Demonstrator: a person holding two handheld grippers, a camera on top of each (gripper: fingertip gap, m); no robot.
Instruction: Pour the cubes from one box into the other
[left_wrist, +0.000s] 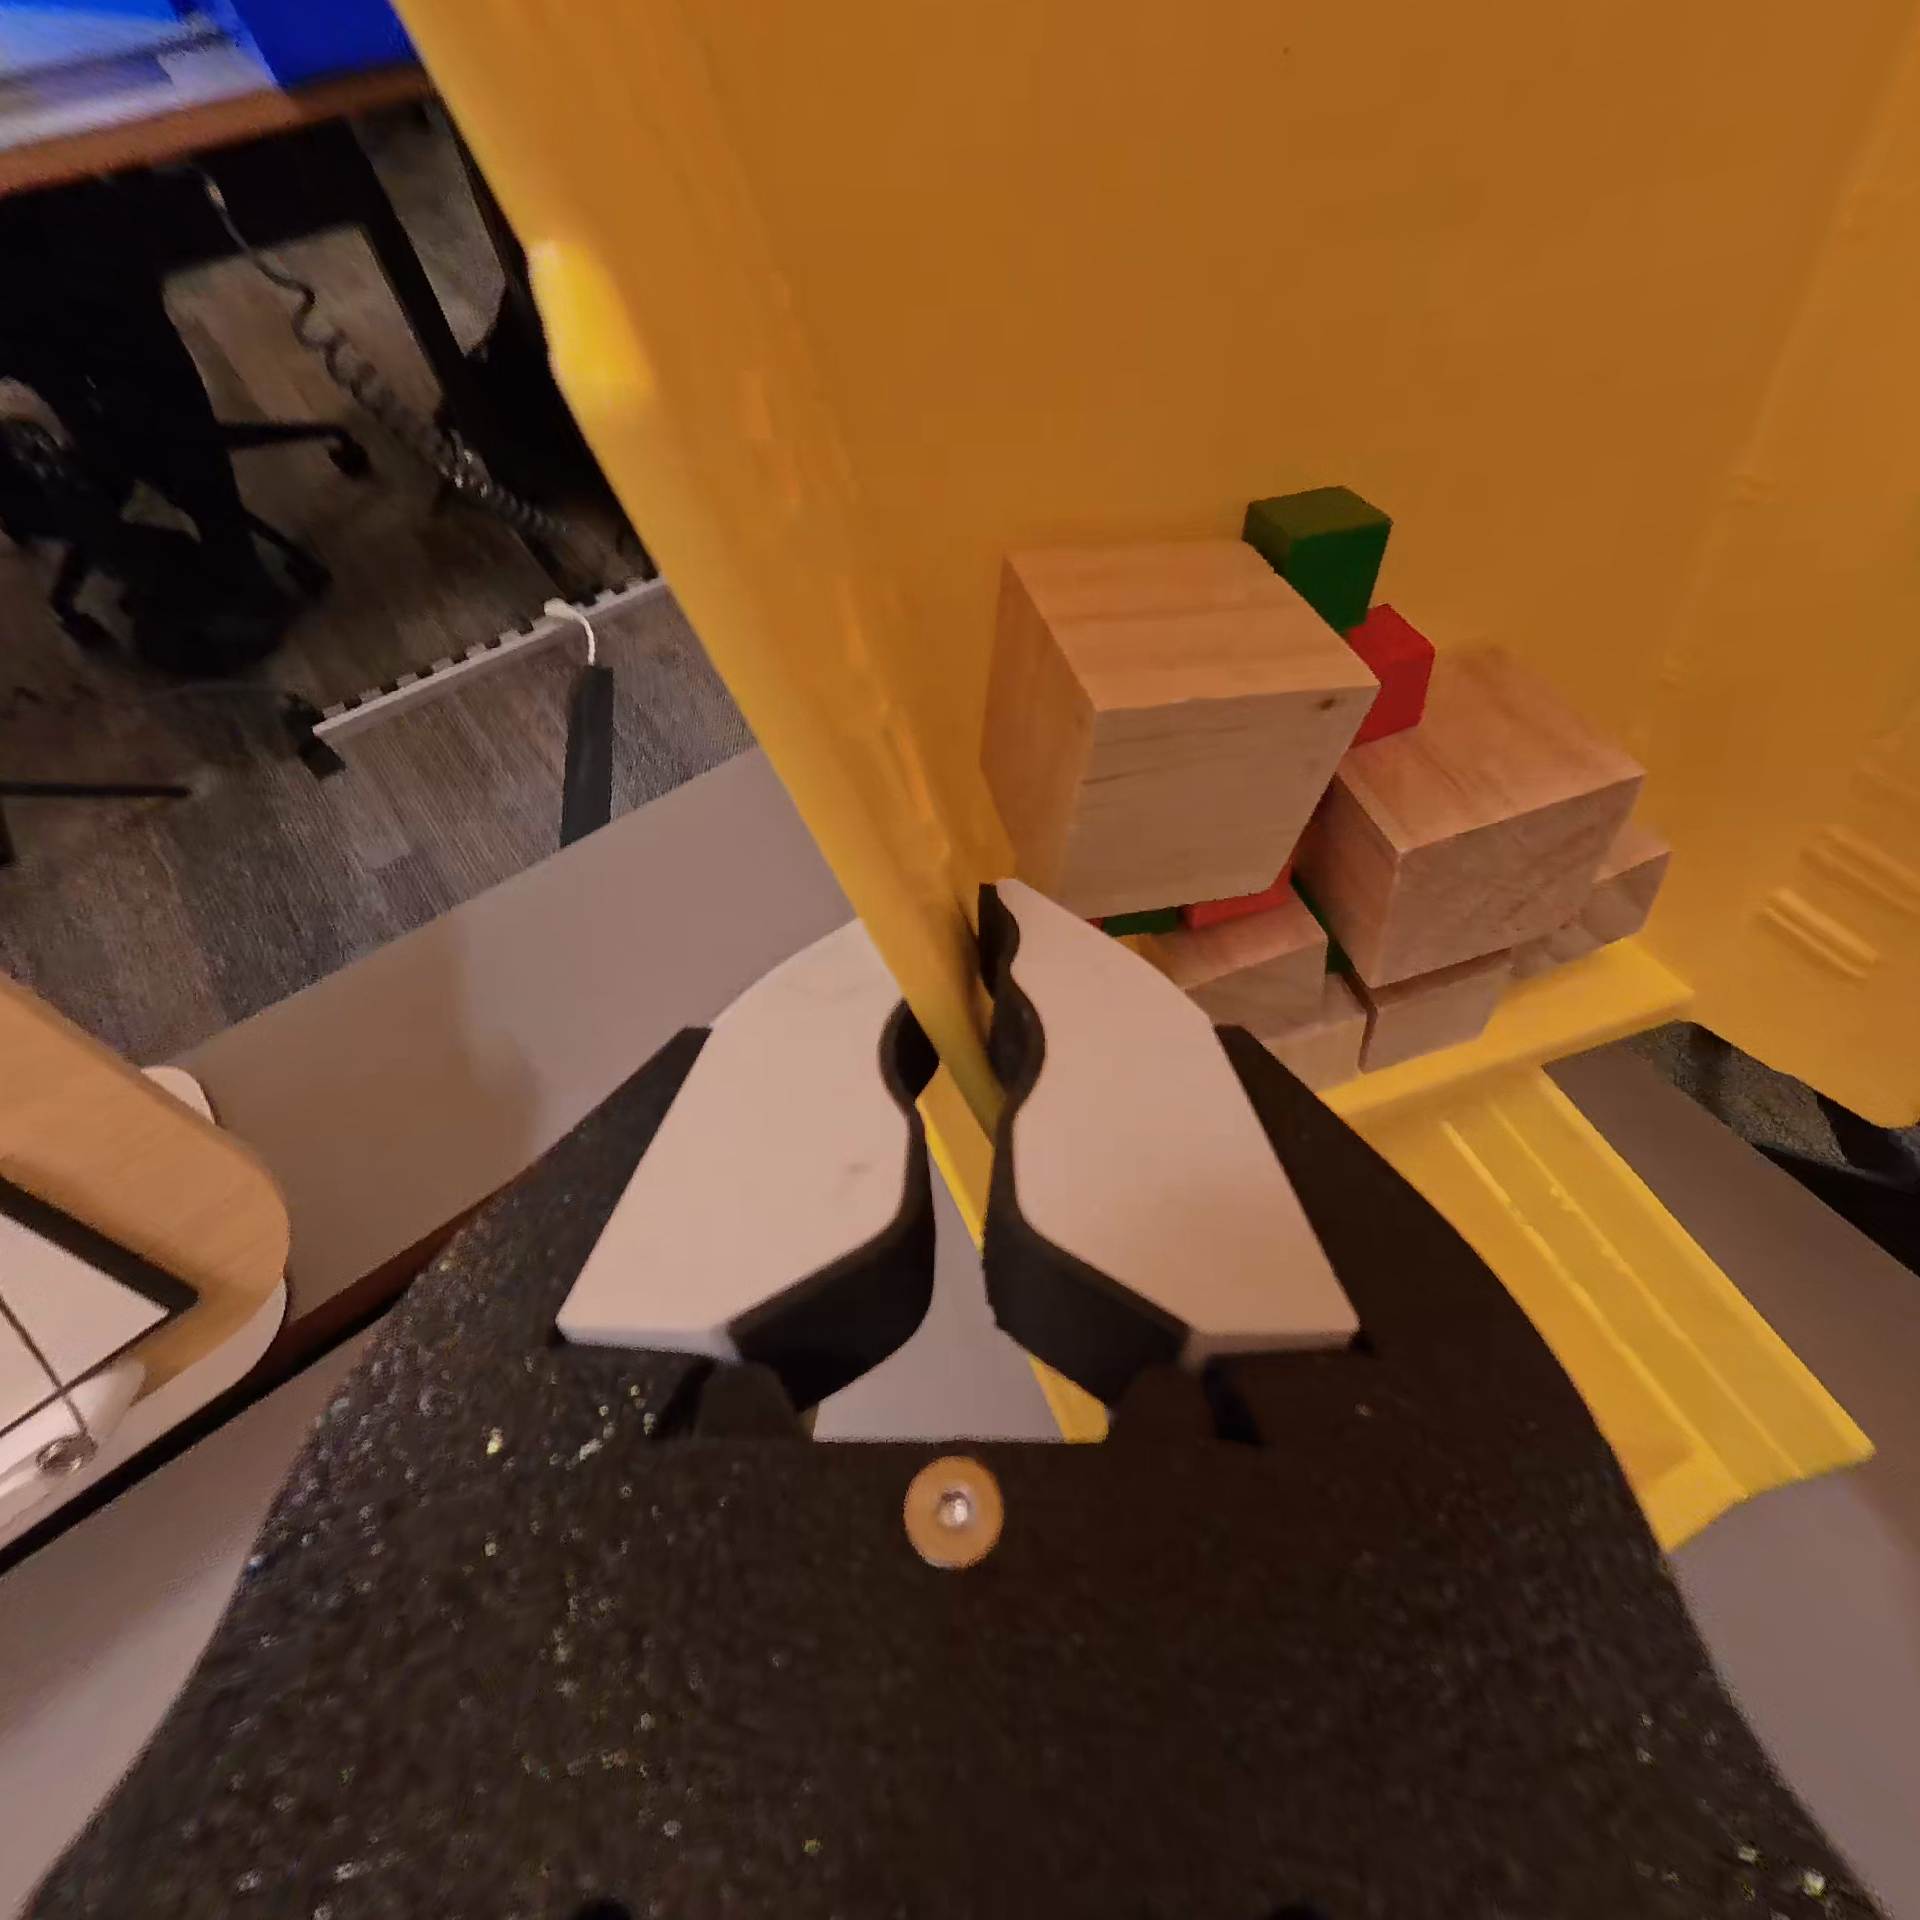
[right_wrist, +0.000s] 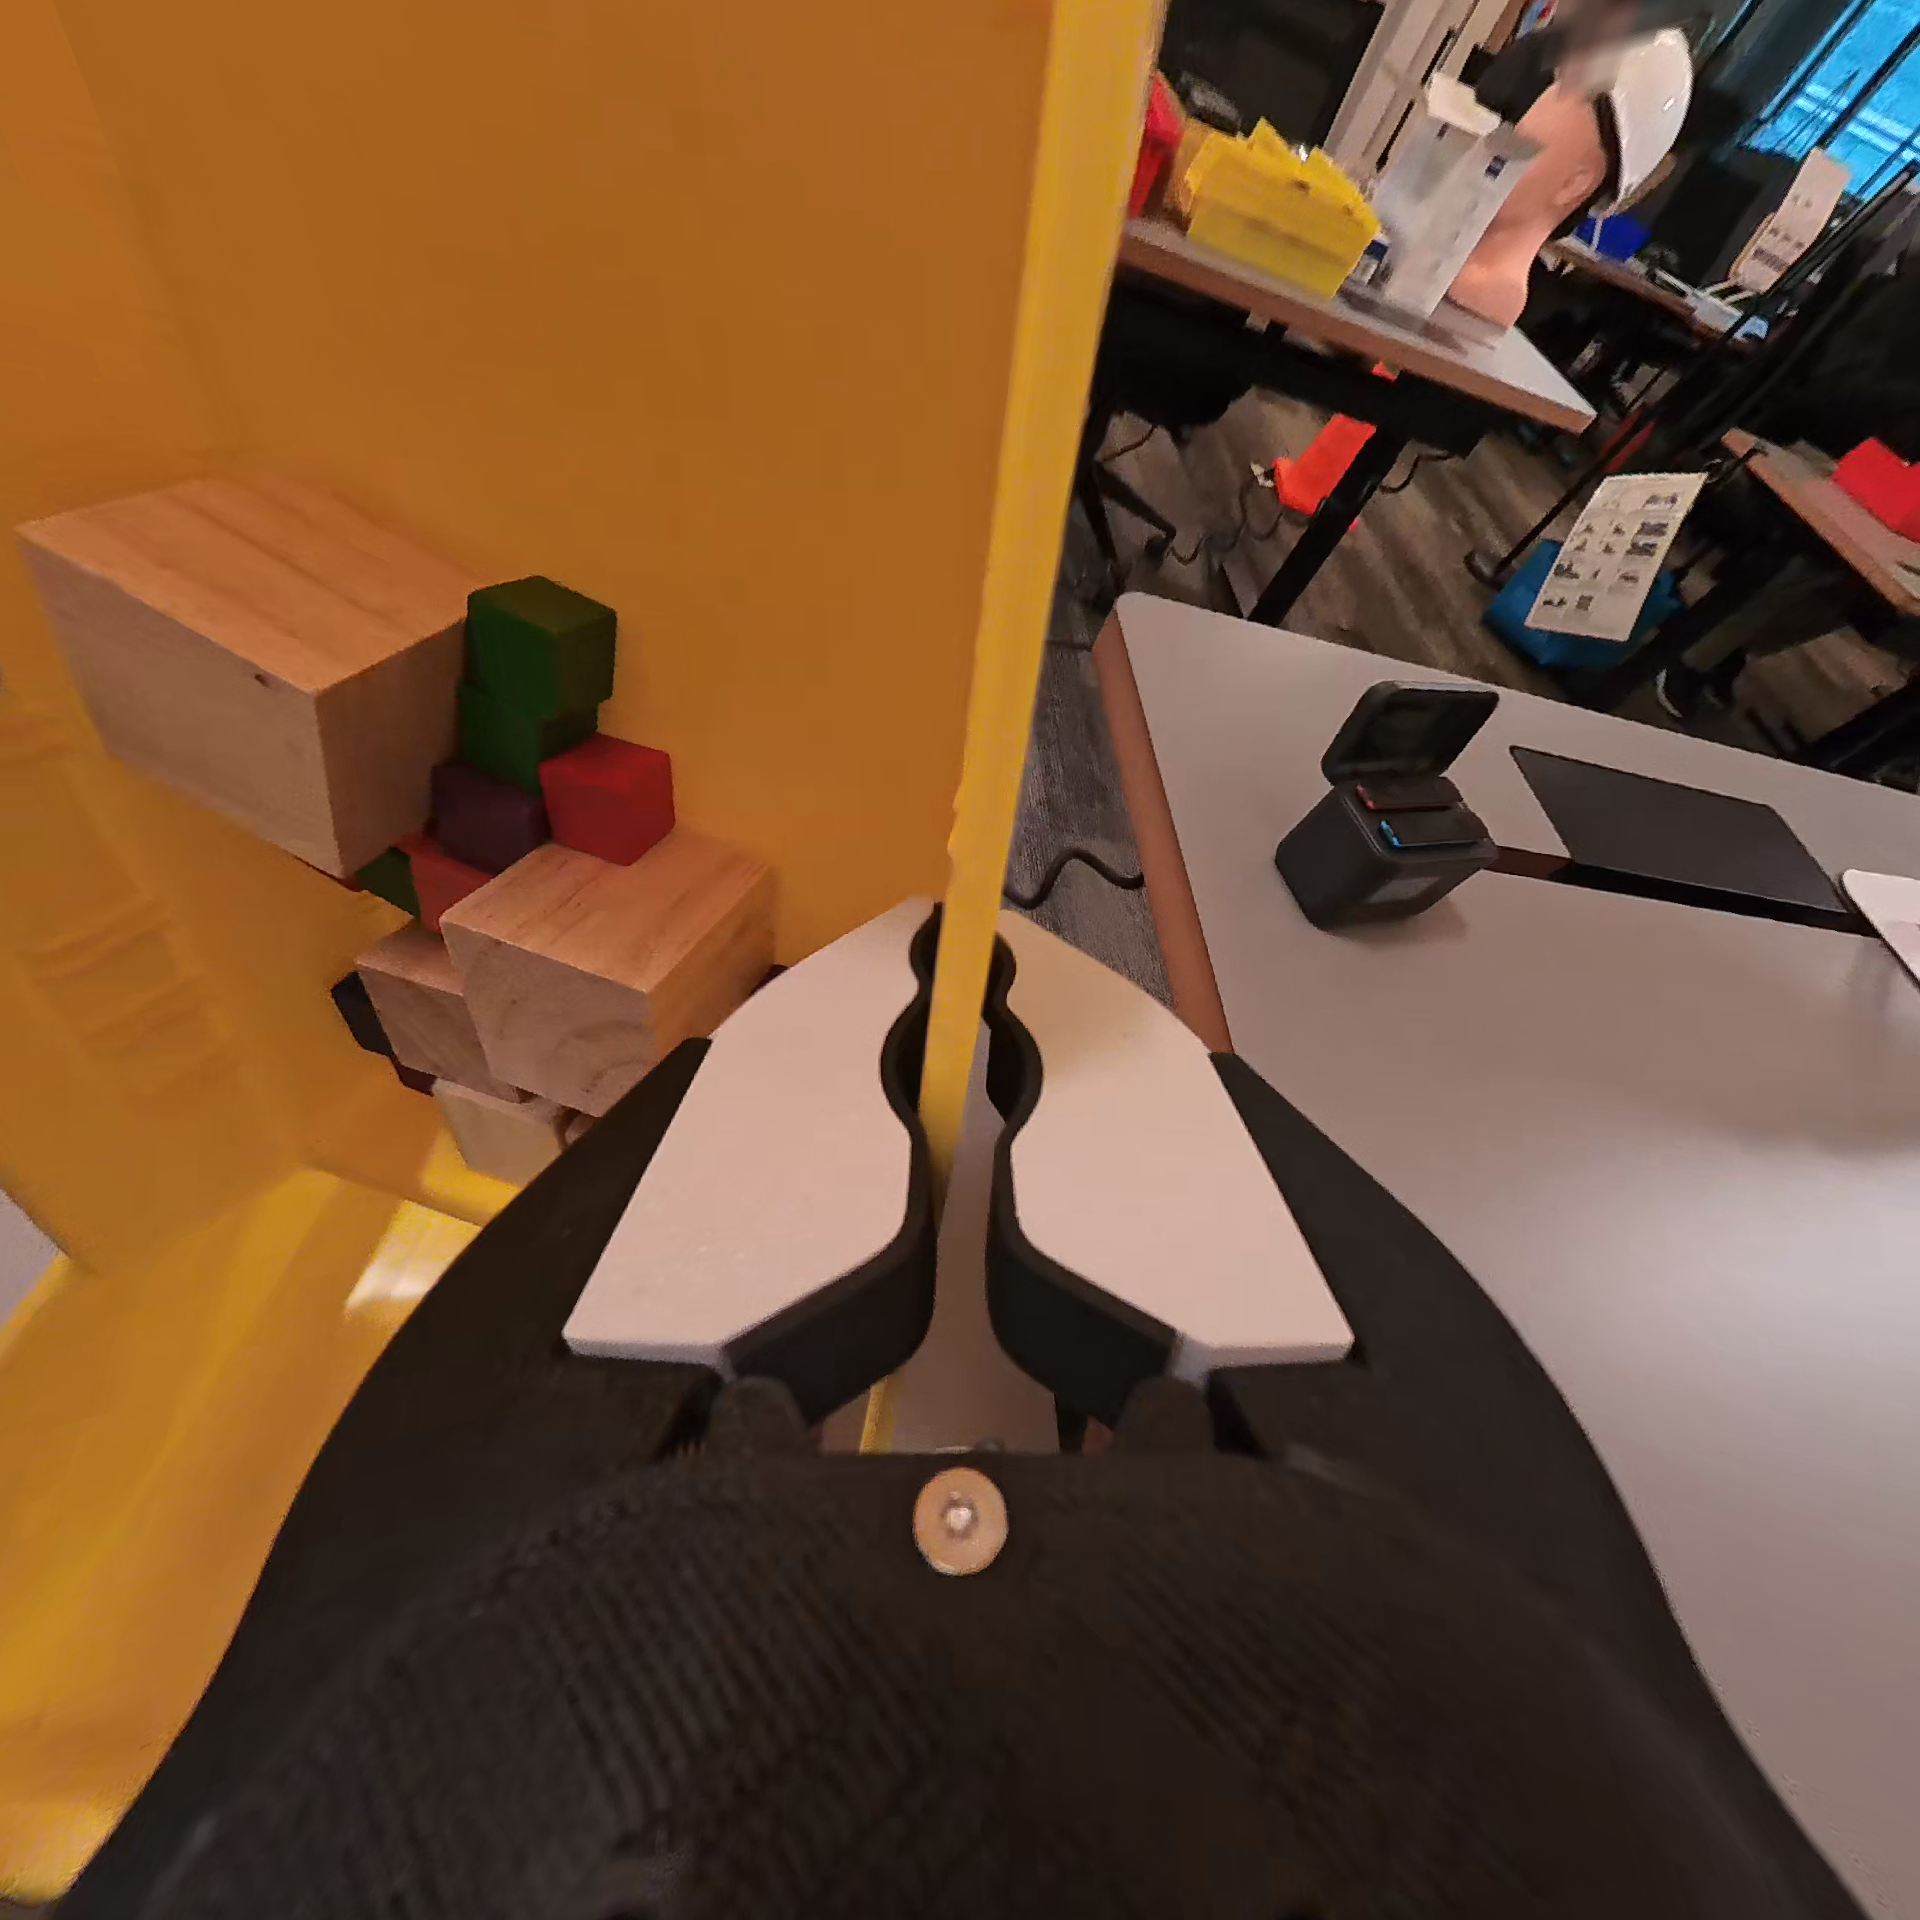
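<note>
The pale wooden and small green, red and purple painted cubes (right_wrist: 540, 831) lie heaped against the lower edge of the tipped yellow plastic box (left_wrist: 1143, 312), so pouring looks begun but unfinished; none has visibly left. The left gripper (left_wrist: 961, 997) and right gripper (right_wrist: 961, 997) each pinch an opposite wall of that box. Only the left wrist view shows a second yellow box's ribbed rim (left_wrist: 1558, 1278) beneath; only the right shows a black charging case (right_wrist: 1382, 821) on the grey table (right_wrist: 1507, 1143) beside.

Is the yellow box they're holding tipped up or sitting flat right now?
Tipped up. The yellow box stands steep, and the wooden and coloured cubes are heaped against its low end.
</note>
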